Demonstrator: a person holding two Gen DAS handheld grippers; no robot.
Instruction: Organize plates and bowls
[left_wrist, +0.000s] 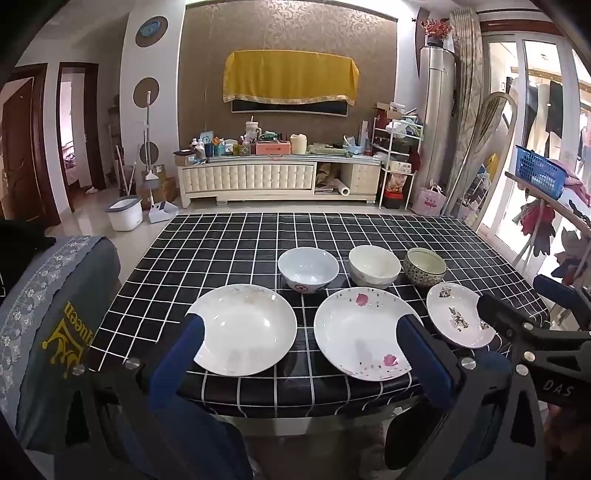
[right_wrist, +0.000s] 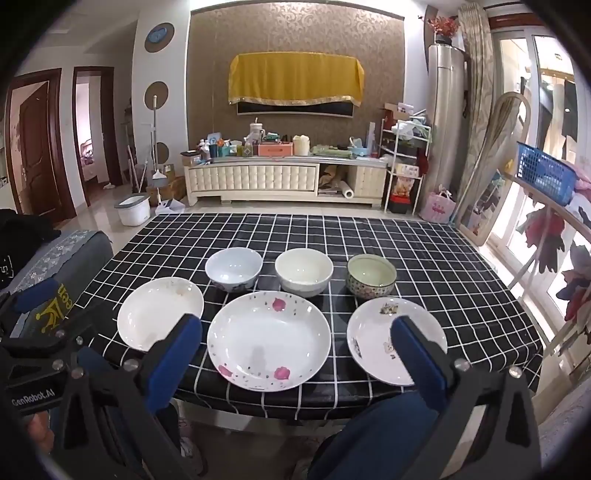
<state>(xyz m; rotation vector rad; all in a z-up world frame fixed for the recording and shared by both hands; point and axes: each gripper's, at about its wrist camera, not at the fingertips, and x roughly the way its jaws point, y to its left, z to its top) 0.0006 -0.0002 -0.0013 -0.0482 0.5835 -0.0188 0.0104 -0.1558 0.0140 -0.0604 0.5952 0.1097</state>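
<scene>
Three plates lie in a front row on the black checked table (left_wrist: 229, 236): a plain white plate (left_wrist: 247, 328) (right_wrist: 159, 314), a pink-flowered plate (left_wrist: 362, 332) (right_wrist: 269, 339) and a small patterned plate (left_wrist: 460, 319) (right_wrist: 384, 339). Behind them stand a pale blue bowl (left_wrist: 308, 269) (right_wrist: 233, 269), a cream bowl (left_wrist: 374, 266) (right_wrist: 303, 271) and a green patterned bowl (left_wrist: 424, 266) (right_wrist: 371, 276). My left gripper (left_wrist: 301, 328) is open and empty, held over the table's near edge. My right gripper (right_wrist: 295, 330) is open and empty, also before the near edge; one of its black fingers (left_wrist: 495, 314) shows over the small plate.
A grey cushioned seat (left_wrist: 55, 314) stands left of the table. A rack with a blue basket (right_wrist: 546, 177) stands at the right. A white TV cabinet (left_wrist: 277, 177) with clutter lines the far wall. A white bucket (left_wrist: 123, 212) sits on the floor.
</scene>
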